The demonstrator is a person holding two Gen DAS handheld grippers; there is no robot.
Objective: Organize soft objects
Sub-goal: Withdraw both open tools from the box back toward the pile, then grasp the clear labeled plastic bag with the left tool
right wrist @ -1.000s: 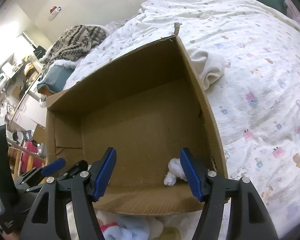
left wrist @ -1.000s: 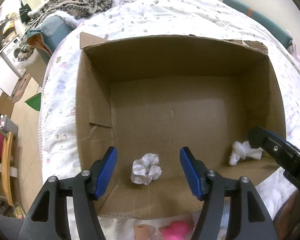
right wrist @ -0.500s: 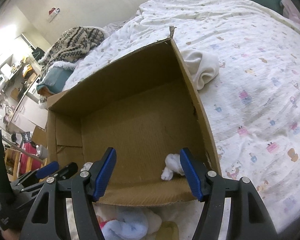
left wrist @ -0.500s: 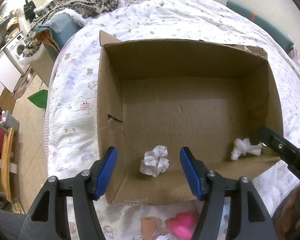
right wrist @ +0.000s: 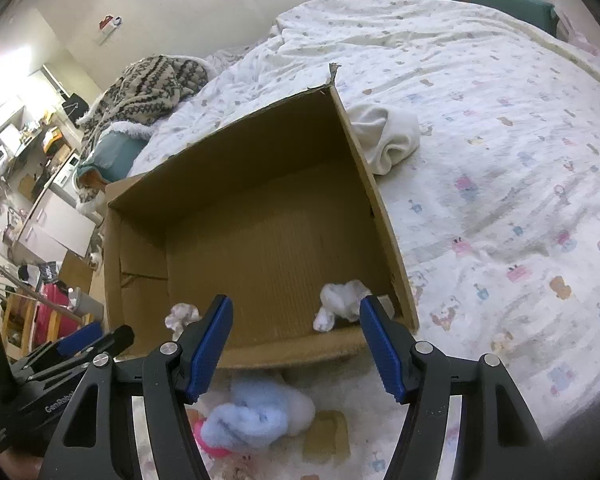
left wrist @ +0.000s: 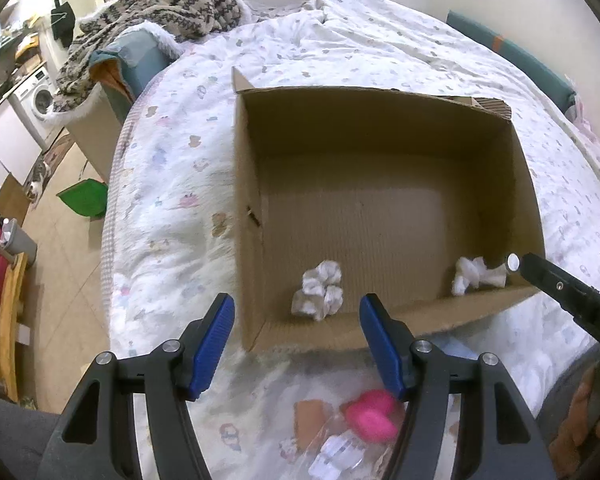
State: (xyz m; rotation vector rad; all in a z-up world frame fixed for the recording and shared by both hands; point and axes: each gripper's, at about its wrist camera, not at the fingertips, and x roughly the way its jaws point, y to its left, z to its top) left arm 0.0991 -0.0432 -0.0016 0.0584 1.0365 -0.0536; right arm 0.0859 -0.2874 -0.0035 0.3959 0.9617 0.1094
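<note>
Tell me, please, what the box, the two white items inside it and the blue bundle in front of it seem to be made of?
The box looks like plain matte corrugated cardboard: brown, with fine ribbing on the floor and a torn flap edge. The two white items seem to be soft knitted or terry fabric, crumpled, possibly socks. The blue bundle appears fluffy, like fleece or plush; it is blurred.

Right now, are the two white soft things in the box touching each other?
Apart. The left wrist view shows bare cardboard floor between the left white bundle and the right white bundle inside the cardboard box.
</note>
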